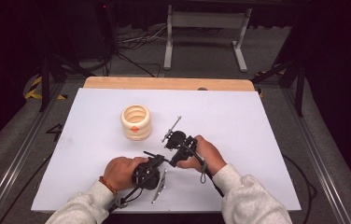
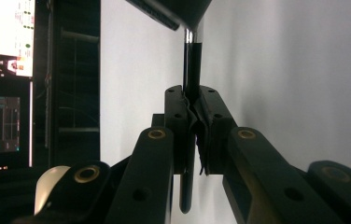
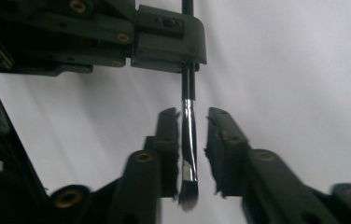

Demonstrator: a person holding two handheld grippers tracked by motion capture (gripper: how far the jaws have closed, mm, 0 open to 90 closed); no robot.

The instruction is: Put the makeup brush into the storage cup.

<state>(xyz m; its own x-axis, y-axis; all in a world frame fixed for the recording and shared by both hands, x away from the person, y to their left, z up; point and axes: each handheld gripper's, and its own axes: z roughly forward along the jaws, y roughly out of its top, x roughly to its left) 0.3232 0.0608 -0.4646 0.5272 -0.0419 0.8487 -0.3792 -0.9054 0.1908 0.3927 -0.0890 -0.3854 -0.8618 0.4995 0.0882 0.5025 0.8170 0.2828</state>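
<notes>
No writing can be read: the glowing monitor screens (image 2: 3, 79) at the frame's left edge are too blurred.

A lab or recording studio: dark curtained room, grey carpet, loose cables (image 1: 136, 39) on floor, metal rails (image 1: 19, 154) beside white-covered table (image 1: 239, 121), lit monitors (image 2: 3, 79) at one side.

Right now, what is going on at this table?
A person is passing a small brush between two handheld grippers over the white table. The left gripper is shut on its black handle. The right gripper has its fingers apart around the bristle end. A cream ribbed holder stands apart, beyond them.
</notes>
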